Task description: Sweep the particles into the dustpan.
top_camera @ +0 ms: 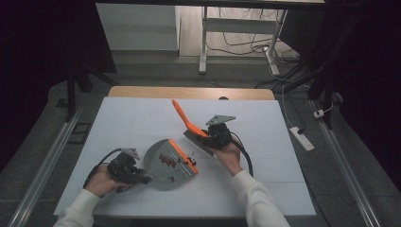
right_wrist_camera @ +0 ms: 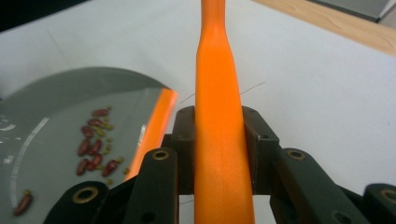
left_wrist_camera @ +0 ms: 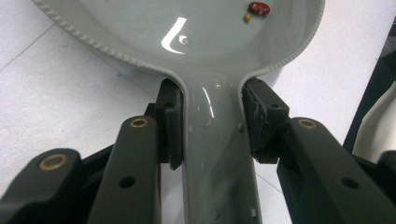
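The left gripper (top_camera: 137, 178) pinches the grey dustpan (top_camera: 161, 165) by its handle, steadying it flat. Just beside the dustpan's orange lip, the right gripper (top_camera: 208, 142) clamps the orange brush (top_camera: 187, 124), angled to sweep beans (top_camera: 171, 161) inward. The bristles' contact with the table (top_camera: 265, 165) is hard to make out.

**A lab-style recording room**

A white-covered desk (top_camera: 142, 118) stands on grey carpet between dark curtains. Beyond its far edge, loose cables (top_camera: 246, 45) trail under a metal-legged bench (top_camera: 204, 47); a power strip (top_camera: 301, 138) lies off the right edge.
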`<action>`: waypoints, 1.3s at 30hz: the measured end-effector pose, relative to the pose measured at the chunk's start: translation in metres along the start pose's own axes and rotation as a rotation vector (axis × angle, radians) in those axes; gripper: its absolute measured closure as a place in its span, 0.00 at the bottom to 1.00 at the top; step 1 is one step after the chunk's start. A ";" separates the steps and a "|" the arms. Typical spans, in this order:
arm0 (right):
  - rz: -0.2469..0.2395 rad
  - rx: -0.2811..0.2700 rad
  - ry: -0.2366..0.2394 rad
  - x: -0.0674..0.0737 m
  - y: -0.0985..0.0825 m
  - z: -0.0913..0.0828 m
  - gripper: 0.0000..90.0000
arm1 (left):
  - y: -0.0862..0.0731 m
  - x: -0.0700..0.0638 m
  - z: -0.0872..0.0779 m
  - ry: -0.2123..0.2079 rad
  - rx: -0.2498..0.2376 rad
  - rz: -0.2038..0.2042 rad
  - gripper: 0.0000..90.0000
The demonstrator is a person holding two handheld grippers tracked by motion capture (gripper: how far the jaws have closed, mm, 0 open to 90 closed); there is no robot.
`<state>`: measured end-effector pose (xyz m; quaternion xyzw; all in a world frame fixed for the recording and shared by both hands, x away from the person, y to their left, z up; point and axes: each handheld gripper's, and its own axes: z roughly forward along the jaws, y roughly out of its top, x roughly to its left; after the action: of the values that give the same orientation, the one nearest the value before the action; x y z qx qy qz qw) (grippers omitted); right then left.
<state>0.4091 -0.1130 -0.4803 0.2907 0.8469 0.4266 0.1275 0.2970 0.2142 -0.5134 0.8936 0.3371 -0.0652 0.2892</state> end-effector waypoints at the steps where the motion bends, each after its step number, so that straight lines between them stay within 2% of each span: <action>1: 0.001 0.010 -0.003 -0.001 -0.002 0.002 0.78 | 0.000 0.000 0.000 0.000 0.000 0.000 0.69; 7: -0.005 0.050 0.008 0.001 -0.008 0.011 0.78 | 0.000 0.000 0.000 -0.001 -0.001 -0.001 0.69; 12: -0.015 0.047 0.046 0.012 -0.008 0.014 0.78 | 0.000 0.000 0.000 -0.001 0.002 0.002 0.69; 20: -0.040 0.054 0.073 0.028 -0.009 0.014 0.78 | 0.000 0.000 0.000 0.000 0.003 0.002 0.69; 29: -0.046 0.045 0.085 0.037 -0.009 0.016 0.78 | 0.000 0.000 0.001 0.001 0.004 0.001 0.69; 39: -0.045 0.030 0.122 0.046 -0.006 0.016 0.78 | 0.000 0.000 0.001 0.002 0.004 0.001 0.69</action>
<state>0.3777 -0.0782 -0.4933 0.2470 0.8656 0.4280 0.0807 0.2967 0.2138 -0.5140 0.8943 0.3369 -0.0650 0.2871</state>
